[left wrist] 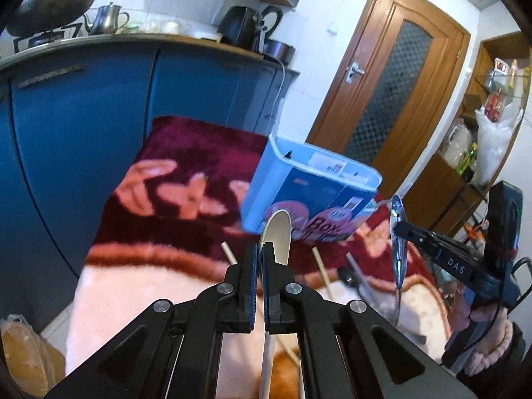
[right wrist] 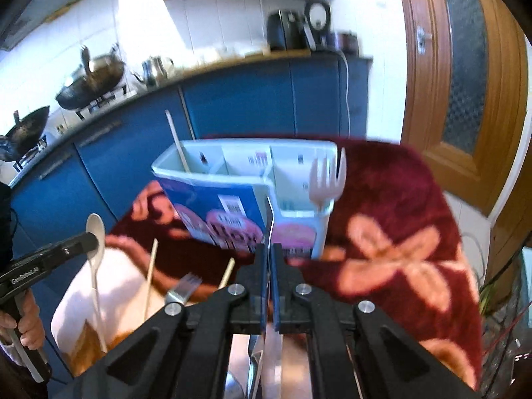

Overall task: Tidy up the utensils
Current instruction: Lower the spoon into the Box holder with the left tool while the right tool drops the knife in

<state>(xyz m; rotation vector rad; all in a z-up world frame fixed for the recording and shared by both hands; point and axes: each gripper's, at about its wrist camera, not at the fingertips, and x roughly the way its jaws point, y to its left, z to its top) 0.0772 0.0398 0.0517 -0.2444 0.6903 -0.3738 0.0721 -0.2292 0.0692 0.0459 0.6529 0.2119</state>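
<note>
On the left, the left gripper (left wrist: 260,249) is clamped tight on a white spoon (left wrist: 278,232), bowl up, handle hanging below the jaws. Ahead and a touch right of it stands the blue utensil box (right wrist: 232,206) on the maroon blanket (right wrist: 382,199), compartments open upward. Further right, the right gripper (right wrist: 269,249) is pinched shut on a metal utensil (left wrist: 398,232), long axis upright; its end is cut off, so knife or spoon is anyone's call. A white fork (right wrist: 324,183) and one chopstick (right wrist: 178,143) stand in the box. Both hands look about equally near it.
</note>
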